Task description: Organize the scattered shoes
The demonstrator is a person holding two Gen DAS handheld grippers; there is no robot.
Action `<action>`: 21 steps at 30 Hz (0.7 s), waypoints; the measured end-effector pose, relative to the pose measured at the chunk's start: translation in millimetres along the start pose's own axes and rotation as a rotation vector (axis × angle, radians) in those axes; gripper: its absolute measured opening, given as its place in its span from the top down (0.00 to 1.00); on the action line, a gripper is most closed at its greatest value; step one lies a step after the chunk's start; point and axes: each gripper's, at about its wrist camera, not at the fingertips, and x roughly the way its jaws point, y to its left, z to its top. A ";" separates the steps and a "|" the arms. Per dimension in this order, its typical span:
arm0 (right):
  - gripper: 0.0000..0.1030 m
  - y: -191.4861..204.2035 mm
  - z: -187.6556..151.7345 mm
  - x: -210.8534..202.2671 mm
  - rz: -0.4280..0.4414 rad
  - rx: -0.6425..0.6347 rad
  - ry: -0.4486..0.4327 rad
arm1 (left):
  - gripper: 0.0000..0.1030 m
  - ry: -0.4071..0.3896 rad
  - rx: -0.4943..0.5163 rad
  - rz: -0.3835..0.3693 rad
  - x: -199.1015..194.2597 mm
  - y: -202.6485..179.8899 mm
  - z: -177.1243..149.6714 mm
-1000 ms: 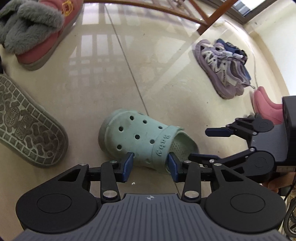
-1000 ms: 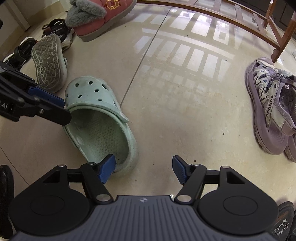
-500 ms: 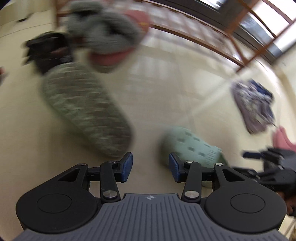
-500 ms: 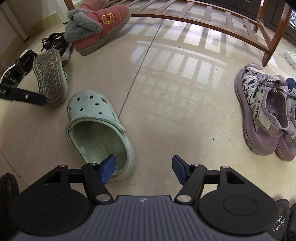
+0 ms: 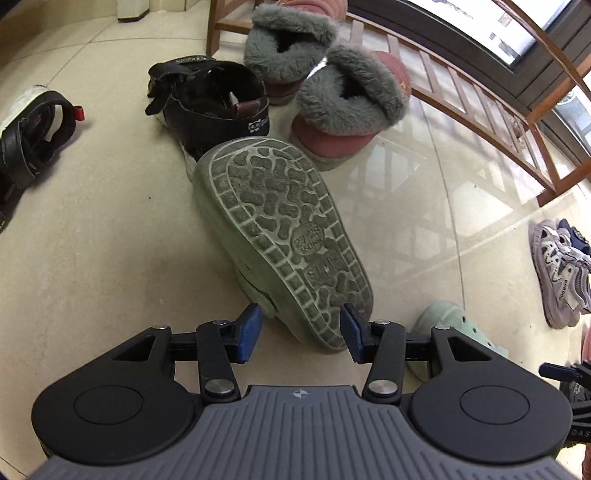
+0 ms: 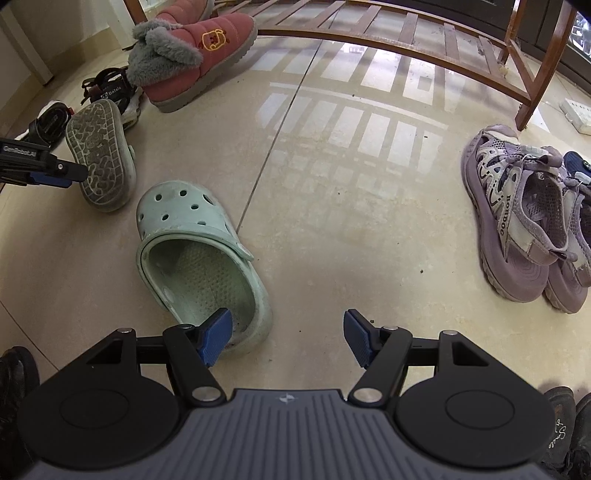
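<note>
A mint-green clog [image 5: 280,236] lies upside down on the floor, its grey tread facing up. My left gripper [image 5: 301,334] hovers at its heel end with the jaws opening; the heel sits between the pads, and the left pad stands clear of it. From the right wrist view this gripper [image 6: 55,173] reaches in beside the same overturned clog [image 6: 101,155]. The matching clog [image 6: 195,251] rests upright close by, also visible low right in the left wrist view [image 5: 454,332]. My right gripper [image 6: 288,339] is open, its left pad just over that clog's heel rim, holding nothing.
Pink fur-lined boots [image 5: 347,107] and black sandals [image 5: 210,99] crowd the floor beyond the overturned clog. A pair of purple sneakers [image 6: 524,218] lies to the right. A wooden bench frame [image 6: 406,33] runs along the back. Dark shoes sit at the bottom corners.
My left gripper has swung left, away from the upright clog and over to the overturned one, with its jaws a little wider. The right gripper has hardly moved.
</note>
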 end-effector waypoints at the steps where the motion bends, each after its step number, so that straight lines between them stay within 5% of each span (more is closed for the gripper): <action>1: 0.29 -0.1 0.0 -0.5 -0.001 0.001 -0.001 | 0.51 0.000 -0.002 0.003 1.8 0.9 0.5; 13: 0.29 1.1 1.4 -4.3 0.001 0.000 -0.008 | 0.51 -0.051 0.043 -0.045 4.3 -20.1 20.3; 21: 0.29 -0.8 1.9 -3.3 0.003 0.004 -0.019 | 0.49 -0.087 0.102 -0.160 0.0 -38.3 28.4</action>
